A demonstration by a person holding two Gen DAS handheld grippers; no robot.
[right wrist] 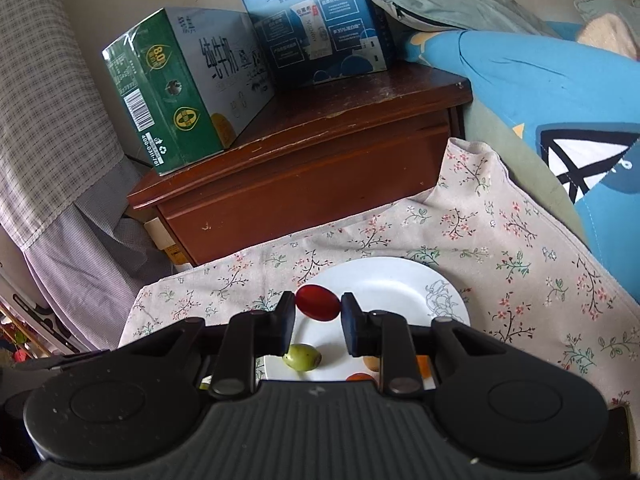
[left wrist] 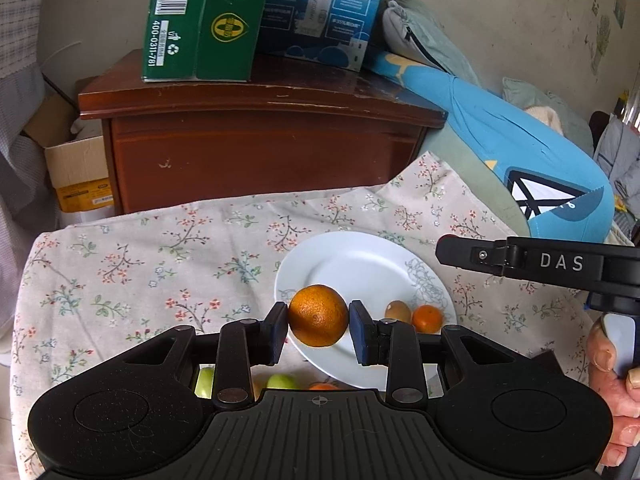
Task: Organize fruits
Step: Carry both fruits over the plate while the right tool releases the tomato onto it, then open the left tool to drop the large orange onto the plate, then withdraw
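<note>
My left gripper (left wrist: 318,326) is shut on an orange (left wrist: 318,316), held above the near left edge of a white plate (left wrist: 360,264). On that plate lie a brownish kiwi-like fruit (left wrist: 397,311) and a small tangerine (left wrist: 428,319). My right gripper (right wrist: 318,312) is shut on a small red fruit (right wrist: 318,303), held over the plate (right wrist: 392,280). A green fruit (right wrist: 302,357) lies on the plate under it. The right gripper's black body (left wrist: 540,260) reaches in from the right in the left wrist view, with a hand (left wrist: 612,392) on its handle.
A floral cloth (left wrist: 140,264) covers the table. Green fruits (left wrist: 282,381) and an orange one show under the left gripper. Behind stands a brown wooden cabinet (left wrist: 260,144) bearing a green carton (left wrist: 200,20) and a blue carton (left wrist: 324,12). A blue cushion (left wrist: 532,160) lies right.
</note>
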